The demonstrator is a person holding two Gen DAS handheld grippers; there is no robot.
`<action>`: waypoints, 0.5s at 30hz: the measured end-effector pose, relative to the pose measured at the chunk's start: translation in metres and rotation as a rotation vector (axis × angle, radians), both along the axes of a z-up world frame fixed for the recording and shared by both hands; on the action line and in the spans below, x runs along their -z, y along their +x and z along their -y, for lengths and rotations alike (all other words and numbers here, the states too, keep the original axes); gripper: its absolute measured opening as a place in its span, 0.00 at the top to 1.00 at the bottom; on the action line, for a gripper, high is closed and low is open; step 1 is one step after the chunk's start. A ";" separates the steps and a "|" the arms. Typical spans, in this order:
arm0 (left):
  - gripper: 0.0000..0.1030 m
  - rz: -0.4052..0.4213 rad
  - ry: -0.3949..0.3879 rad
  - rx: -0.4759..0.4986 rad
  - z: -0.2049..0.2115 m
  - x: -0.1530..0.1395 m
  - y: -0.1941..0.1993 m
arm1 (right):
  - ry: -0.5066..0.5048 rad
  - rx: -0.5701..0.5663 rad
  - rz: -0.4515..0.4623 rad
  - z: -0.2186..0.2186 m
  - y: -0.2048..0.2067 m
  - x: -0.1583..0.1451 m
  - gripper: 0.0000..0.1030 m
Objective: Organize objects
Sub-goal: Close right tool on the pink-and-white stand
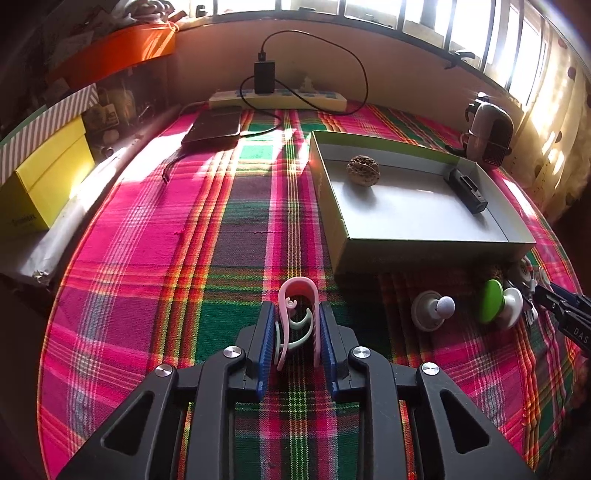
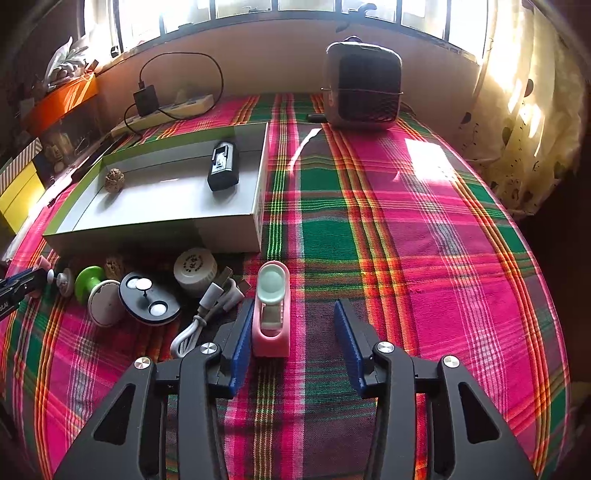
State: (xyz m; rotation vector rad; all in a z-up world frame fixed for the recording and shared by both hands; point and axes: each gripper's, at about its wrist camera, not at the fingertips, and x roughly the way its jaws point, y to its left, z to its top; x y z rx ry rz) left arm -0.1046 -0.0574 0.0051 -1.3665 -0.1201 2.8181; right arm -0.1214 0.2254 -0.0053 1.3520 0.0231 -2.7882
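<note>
A plaid cloth [image 1: 155, 258] in pink, green and orange covers the desk, with bright sun patches falling across it from the barred window [image 2: 258, 7] behind; a cream wall runs under the sill, and a spotted curtain [image 2: 517, 129] hangs at the right.

At the back lie a power strip [image 1: 277, 99] with a black charger [image 1: 264, 75] plugged in, a dark phone [image 1: 216, 127], and a small grey heater [image 2: 362, 86]; yellow boxes [image 1: 44, 184] and an orange shelf [image 1: 122, 48] stand at the left edge.

A shallow grey box [image 1: 436, 243] sits on the cloth, holding a walnut [image 1: 363, 170] and a small black device [image 1: 466, 190].

The left hand-held gripper [image 1: 297, 325] is clenched on a pink clip [image 1: 300, 314] standing on the cloth just in front of the box.

The right hand-held gripper [image 2: 293, 332] stands released, its left pad touching a pink holder [image 2: 272, 314] while the right pad is well apart from it; beside it lie a white cable [image 2: 207, 314], a round white tub [image 2: 195, 271], a black disc [image 2: 149, 302] and a green knob [image 2: 88, 282].
</note>
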 end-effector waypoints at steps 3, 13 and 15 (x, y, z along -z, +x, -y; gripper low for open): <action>0.79 0.000 0.001 0.001 0.000 0.000 0.000 | -0.001 0.006 -0.001 -0.001 0.000 0.000 0.64; 0.79 0.000 0.001 0.000 0.000 0.000 0.000 | -0.003 0.003 -0.006 0.000 0.001 -0.001 0.82; 0.80 0.000 0.000 0.000 0.000 0.000 0.000 | -0.005 0.003 -0.006 0.000 0.001 -0.001 0.82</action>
